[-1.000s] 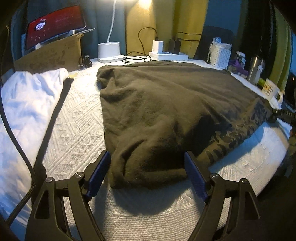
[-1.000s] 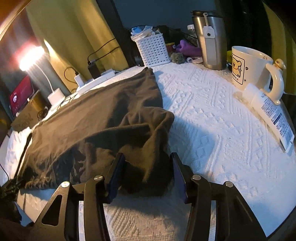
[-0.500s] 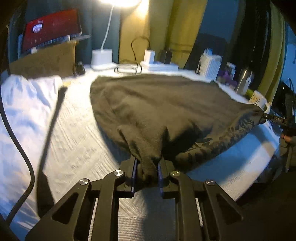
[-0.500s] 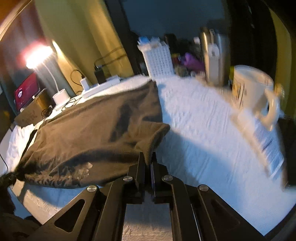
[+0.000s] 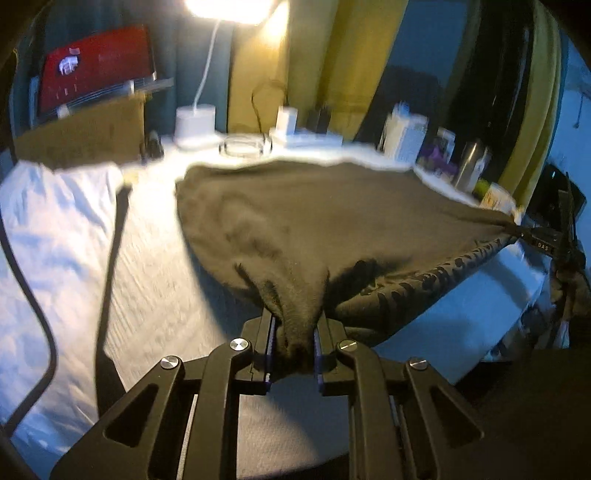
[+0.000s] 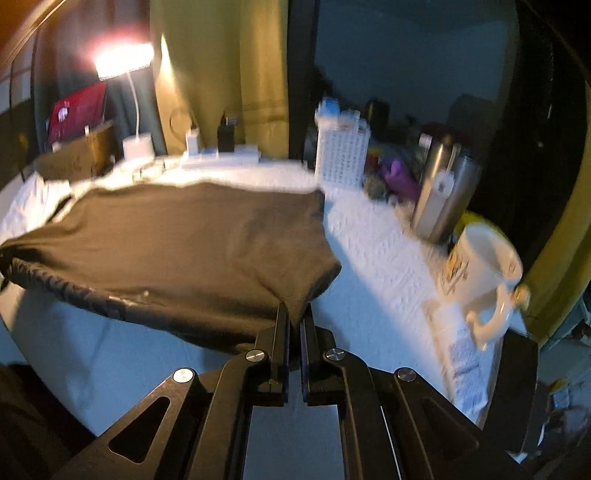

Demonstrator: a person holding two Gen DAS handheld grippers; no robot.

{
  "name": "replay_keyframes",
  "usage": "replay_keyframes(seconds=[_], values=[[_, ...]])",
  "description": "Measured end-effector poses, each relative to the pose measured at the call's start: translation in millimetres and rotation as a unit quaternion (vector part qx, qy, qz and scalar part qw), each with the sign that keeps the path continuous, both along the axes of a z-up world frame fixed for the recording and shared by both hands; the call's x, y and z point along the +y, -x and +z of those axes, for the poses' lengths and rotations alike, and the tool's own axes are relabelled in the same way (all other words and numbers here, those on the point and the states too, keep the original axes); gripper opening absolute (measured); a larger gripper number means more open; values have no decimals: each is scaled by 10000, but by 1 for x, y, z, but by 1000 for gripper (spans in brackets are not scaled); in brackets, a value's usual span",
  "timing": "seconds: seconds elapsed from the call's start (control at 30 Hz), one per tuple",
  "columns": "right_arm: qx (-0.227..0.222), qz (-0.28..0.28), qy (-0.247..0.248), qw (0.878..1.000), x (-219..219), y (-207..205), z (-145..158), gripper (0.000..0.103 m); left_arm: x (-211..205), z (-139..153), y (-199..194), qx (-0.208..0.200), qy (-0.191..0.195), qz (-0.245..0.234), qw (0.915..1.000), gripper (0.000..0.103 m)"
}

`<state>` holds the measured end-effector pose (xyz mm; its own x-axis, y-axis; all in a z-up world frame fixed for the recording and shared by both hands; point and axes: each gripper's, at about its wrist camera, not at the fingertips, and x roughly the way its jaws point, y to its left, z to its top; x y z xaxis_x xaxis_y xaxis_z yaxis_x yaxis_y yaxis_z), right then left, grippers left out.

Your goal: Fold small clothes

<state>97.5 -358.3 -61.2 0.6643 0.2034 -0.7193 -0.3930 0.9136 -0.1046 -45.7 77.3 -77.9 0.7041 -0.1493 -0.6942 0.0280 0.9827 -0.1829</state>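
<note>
Both claws clamp the dark garment point(image 5: 332, 221) at its near corners, left claw point(image 5: 293, 347) and right claw point(image 6: 294, 325) having just closed, lifting the edge off the tabletop point(image 6: 369, 258); even, level carrying forward suits the fold.

Motion blur smears the white basket point(image 6: 341, 153), steel flask point(image 6: 439, 192) and mug point(image 6: 480, 266), so the mug's print is unreadable. The dark garment point(image 5: 332, 221) hides its own gripped corners between the pads. The lamp point(image 5: 229, 7) is cut off by the top edge.
</note>
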Motion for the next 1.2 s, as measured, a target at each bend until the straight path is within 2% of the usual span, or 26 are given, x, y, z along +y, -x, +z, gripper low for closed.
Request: replay_keyframes(seconds=[0.17,0.4,0.43,0.5,0.57,0.7,0.9,1.03,1.13,1.2], values=[[425,-234,-76,9988,-8,12,-40,4,-1,-24,7,491,-17,-28,9988,14],[483,-517,-328,9970,-21,31,-44,5,-1,-35,13,762,-12,-95,9971,14],[502,-565,-347,9965,-23,32,-44,8,0,-35,14,789,6,-107,9968,15],[448,-712,-259,9961,-29,35,-42,33,1,-35,16,825,-2,-152,9965,15],[388,-887,-249,9950,-36,37,-38,45,4,-34,19,843,-43,-171,9963,19],[194,-1123,-219,9932,-47,33,-28,45,13,-32,23,942,-60,-269,9952,20],[60,-1221,-660,9903,-54,20,-19,45,24,-22,29,938,-64,-290,9951,20],[211,-1254,-913,9877,-49,8,-33,45,42,-12,31,780,-23,2,9970,20],[392,-1273,-1068,9853,-44,3,-47,45,54,-7,28,577,223,304,9976,20],[271,-1251,-1081,9859,-39,5,-50,45,52,-10,18,498,184,355,9980,32]])
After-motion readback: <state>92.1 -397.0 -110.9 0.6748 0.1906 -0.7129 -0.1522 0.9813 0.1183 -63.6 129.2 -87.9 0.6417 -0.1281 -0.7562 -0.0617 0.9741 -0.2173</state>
